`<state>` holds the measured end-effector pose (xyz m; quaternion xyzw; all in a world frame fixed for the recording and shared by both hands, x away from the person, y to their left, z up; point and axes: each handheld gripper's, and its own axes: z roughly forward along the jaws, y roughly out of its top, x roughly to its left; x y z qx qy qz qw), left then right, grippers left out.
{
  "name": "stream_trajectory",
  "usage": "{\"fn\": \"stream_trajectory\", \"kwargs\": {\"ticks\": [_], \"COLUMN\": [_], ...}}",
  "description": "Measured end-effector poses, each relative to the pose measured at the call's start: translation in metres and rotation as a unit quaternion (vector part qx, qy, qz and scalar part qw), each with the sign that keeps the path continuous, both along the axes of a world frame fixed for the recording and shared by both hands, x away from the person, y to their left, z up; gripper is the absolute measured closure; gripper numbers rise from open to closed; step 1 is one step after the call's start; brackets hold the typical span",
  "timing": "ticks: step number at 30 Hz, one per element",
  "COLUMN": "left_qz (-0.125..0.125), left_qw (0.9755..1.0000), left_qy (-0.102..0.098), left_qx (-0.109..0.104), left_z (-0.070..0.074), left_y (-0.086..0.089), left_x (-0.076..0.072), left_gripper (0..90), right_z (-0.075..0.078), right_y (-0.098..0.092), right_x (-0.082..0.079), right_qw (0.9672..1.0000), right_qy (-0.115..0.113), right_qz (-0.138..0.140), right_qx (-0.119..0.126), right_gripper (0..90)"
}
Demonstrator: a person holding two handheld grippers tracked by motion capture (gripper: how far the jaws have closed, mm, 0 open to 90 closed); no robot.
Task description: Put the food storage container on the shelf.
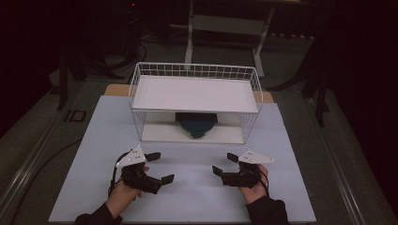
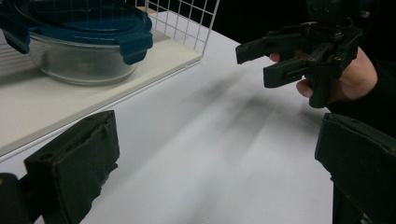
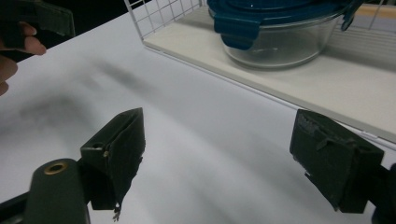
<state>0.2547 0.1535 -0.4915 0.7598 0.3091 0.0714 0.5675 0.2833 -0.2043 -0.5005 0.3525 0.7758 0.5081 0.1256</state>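
Under the white shelf (image 1: 195,93) of the wire basket (image 1: 136,89), on the basket's pale base board (image 1: 159,133), sits a glass bowl (image 1: 196,125) with a dark blue clip-on lid (image 2: 93,23). It stands upright near the middle of the board, set back a little from the board's front edge. The basket itself stands at the far half of the white table (image 1: 94,178).

On the near side of the basket, well apart from it, I hold my two grippers low over the bare table. My left gripper (image 1: 157,167) is in front of the basket's left end, its jaws spread wide with nothing between them. My right gripper (image 1: 224,164) is in front of the basket's right end, jaws likewise wide apart and empty. They point inward, toward each other and slightly toward the basket.

From my left gripper view, the bowl's blue clip (image 2: 135,46) hangs over the glass wall, and my right hand (image 2: 350,79) shows across the table.
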Motion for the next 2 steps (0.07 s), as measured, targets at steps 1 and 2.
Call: {"fn": "stream_trajectory", "kwargs": {"ticks": [1,2], "left_qz": [0.000,0.000], "left_qw": [1.0000,1.0000], "left_qy": [0.000,-0.001], "left_qx": [0.000,0.000], "left_z": [0.0000,-0.0002], "left_y": [0.0000,0.0001], "left_x": [0.0000,0.0000], "left_gripper": [0.0,0.0], "right_z": [0.0000,0.0000], "right_y": [0.0000,-0.0001], "right_x": [0.0000,0.0003], "right_qw": [1.0000,1.0000], "right_qy": [0.000,-0.001], "right_qz": [0.000,-0.001], "right_qx": [0.000,0.000], "right_gripper": [17.8,17.8]}}
